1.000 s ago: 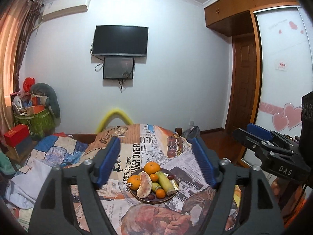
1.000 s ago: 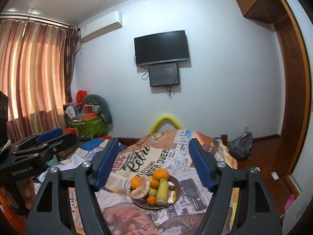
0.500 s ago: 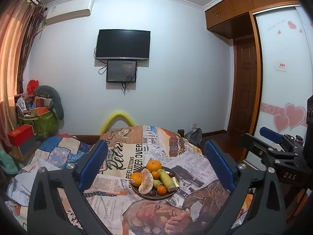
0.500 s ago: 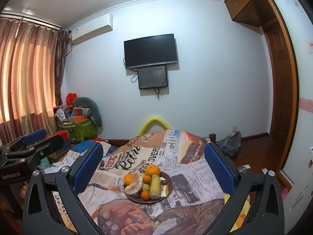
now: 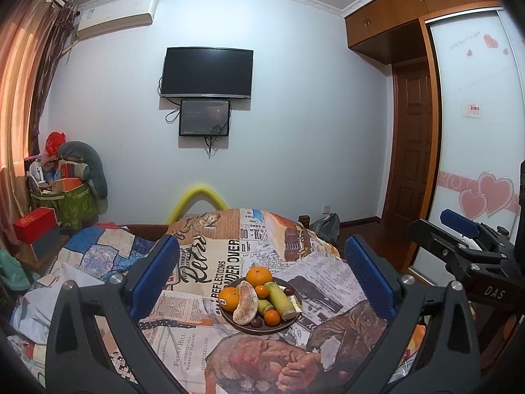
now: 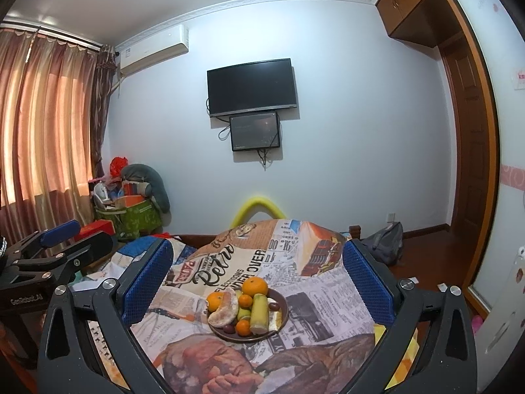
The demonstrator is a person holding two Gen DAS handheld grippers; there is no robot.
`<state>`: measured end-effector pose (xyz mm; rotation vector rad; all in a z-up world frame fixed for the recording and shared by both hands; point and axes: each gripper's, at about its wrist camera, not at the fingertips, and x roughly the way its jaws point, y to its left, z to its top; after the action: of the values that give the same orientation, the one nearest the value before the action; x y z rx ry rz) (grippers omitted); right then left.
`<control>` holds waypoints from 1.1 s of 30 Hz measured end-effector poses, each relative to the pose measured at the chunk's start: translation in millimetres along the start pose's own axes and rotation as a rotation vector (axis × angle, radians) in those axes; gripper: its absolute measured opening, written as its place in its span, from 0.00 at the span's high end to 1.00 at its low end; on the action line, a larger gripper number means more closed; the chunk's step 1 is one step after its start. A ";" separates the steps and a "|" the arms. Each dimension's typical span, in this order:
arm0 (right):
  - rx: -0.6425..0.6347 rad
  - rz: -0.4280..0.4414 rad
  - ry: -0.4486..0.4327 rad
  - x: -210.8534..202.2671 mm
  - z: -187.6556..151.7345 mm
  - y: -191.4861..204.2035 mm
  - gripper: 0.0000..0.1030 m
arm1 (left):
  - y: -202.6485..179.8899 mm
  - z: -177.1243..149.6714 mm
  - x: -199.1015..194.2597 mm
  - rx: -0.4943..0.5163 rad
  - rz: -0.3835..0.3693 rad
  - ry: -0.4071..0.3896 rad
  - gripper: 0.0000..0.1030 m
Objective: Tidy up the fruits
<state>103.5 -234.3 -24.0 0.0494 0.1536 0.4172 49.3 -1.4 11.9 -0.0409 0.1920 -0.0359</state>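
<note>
Left wrist view: left tool point(image 5: 262, 279) spread wide, aimed near-level over the fruit plate point(image 5: 249, 328)

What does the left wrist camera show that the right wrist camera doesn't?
Only the left view: the white sliding door with pink hearts and the right tongs from the side. Only the right view: wide orange curtains and the left tongs from the side. Both: the fruit plate on the printed cloth, TV, air conditioner.
</note>
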 end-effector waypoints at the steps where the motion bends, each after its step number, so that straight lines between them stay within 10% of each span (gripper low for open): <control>1: 0.001 0.001 -0.001 -0.9 0.1 -0.2 0.00 | 0.5 0.2 0.4 0.000 0.002 -0.001 0.01; 33: -0.016 -0.018 -0.006 -3.2 6.7 -2.2 0.00 | 4.3 0.2 3.9 0.004 -0.025 0.016 0.00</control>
<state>102.5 -237.7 -17.2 0.0339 0.1445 0.4004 53.3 2.7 11.2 -0.0392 0.2072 -0.0620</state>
